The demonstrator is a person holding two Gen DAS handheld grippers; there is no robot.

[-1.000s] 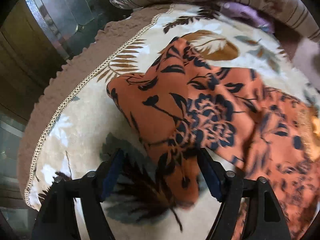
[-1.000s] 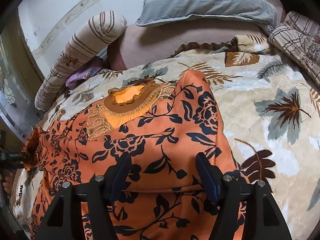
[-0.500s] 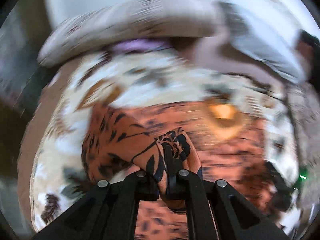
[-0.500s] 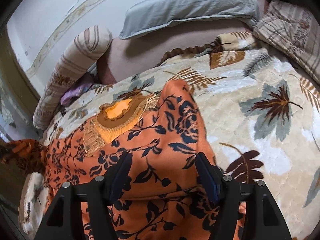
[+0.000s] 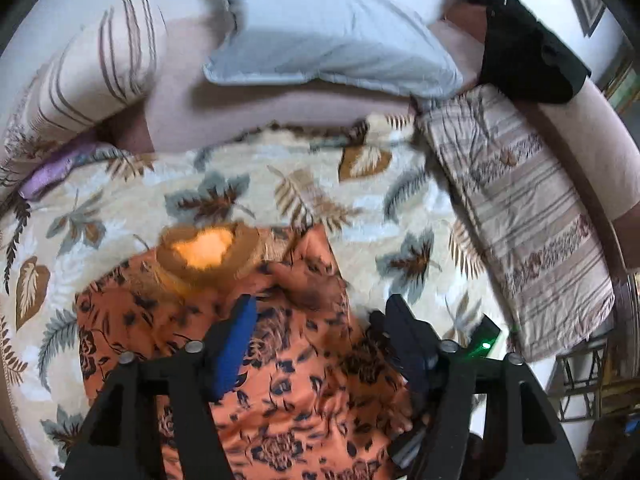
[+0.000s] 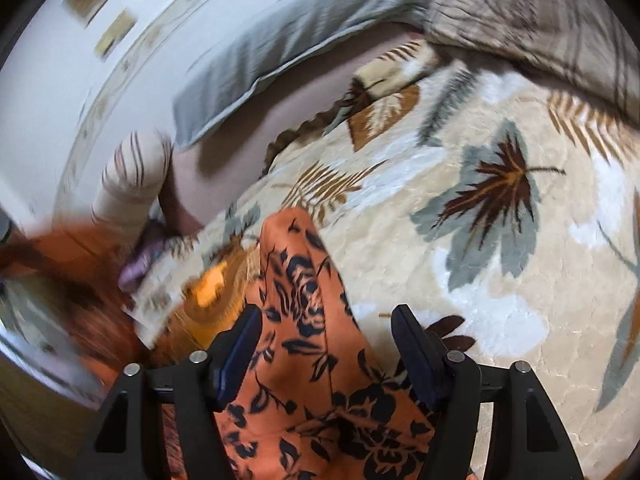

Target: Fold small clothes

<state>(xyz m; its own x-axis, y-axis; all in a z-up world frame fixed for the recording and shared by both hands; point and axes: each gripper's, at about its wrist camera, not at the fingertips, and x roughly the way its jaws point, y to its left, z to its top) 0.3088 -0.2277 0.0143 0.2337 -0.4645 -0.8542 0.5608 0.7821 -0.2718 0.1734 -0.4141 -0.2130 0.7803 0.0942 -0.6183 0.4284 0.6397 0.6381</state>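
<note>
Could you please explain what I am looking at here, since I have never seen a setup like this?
No robot is here: a person carries a two-finger gripper in each hand, each with a wide-angle camera looking along its fingers. One picture comes from the left gripper, the other from the right gripper. The black prongs with blue pads are the fingers. Below them an orange floral garment lies on a leaf-patterned blanket covering a bed, with a grey pillow and a striped bolster behind. Both grippers' jaws are opening astride the cloth; the pads grip nothing.
</note>
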